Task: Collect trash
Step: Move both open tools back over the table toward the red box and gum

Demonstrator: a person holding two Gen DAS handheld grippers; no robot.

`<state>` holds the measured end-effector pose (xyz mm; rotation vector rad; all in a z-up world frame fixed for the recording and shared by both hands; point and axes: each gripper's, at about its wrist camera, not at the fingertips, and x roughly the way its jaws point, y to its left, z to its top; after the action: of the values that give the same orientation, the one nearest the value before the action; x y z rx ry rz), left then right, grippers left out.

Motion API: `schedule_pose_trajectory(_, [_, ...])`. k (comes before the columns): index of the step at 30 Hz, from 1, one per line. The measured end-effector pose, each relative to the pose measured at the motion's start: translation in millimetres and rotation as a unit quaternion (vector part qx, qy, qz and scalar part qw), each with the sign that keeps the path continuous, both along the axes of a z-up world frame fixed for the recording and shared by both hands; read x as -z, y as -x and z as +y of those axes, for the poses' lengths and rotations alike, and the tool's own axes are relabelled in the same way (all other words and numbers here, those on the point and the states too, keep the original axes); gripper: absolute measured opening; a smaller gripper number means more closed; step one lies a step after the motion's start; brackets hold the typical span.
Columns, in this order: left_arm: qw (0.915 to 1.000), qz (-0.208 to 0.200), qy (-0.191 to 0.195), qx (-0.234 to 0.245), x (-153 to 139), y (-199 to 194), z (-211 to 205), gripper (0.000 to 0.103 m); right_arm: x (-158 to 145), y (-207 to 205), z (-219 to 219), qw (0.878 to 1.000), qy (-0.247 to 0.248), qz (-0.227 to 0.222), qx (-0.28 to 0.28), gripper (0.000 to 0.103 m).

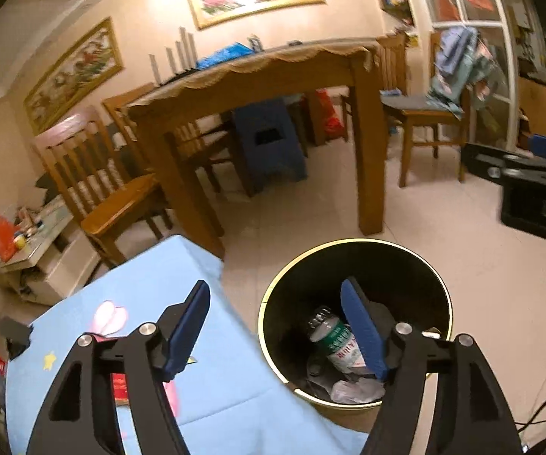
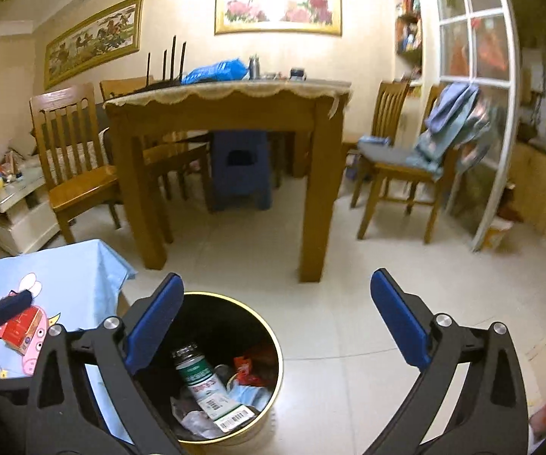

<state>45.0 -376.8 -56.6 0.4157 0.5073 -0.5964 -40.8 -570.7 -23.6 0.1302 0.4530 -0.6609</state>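
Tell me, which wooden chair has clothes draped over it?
The chair on the right, by the white-framed glass partition. The chair left of the dining table has a bare back.

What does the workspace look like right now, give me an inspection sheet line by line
Surface: blue cartoon cloth on a low table beside the bin.
Job's things: black bin on the floor holds a green-label bottle and wrappers; red carton lies on the cloth.
Clutter: blue bag on the dining table.
Grippers: left tool and right tool open, empty.
Cables: thin black cord at the right edge.
Surroundings: wooden chairs, framed pictures.
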Motion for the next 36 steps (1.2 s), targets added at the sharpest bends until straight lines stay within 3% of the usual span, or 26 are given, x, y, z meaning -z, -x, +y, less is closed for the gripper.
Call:
schedule_pose_trajectory(7, [0.9993, -0.014, 0.018, -0.030, -12, 3, 24, 0.077, -22, 23, 23, 0.999, 0.046, -0.010, 0.018, 0.097])
schedule_pose_trajectory(19, [0.9989, -0.008, 0.019, -0.042, -13, -1, 28, 0.079, -25, 32, 36, 1.000, 0.030, -0.009, 0.001, 0.097])
schedule_pose_trajectory(21, [0.9989, -0.004, 0.019, -0.042, -11, -3, 29, 0.079, -26, 30, 30, 1.000, 0.003, -0.011, -0.015, 0.097])
schedule_pose_trajectory(23, [0.9989, -0.001, 0.019, -0.043, -9, -4, 31, 0.079, -24, 30, 21, 0.997, -0.055, -0.018, -0.050, 0.097])
schedule_pose_trajectory(26, [0.9987, 0.000, 0.018, -0.047, -9, -6, 34, 0.081, -13, 22, 14, 0.981, -0.150, -0.010, -0.125, 0.097])
schedule_pose_trajectory(28, [0.9984, -0.003, 0.017, -0.055, -9, -8, 39, 0.081, -9, 15, 19, 0.971, -0.179, 0.002, -0.157, 0.097])
schedule_pose_trajectory(31, [0.9971, -0.014, 0.014, -0.073, -13, -12, 51, 0.081, -2, -2, 48, 0.968, -0.157, 0.046, -0.190, 0.097])
schedule_pose_trajectory(36, [0.9897, -0.022, 0.010, -0.141, -13, -30, 105, 0.083, 9, -36, 101, 0.958, -0.131, 0.095, -0.237, 0.097])
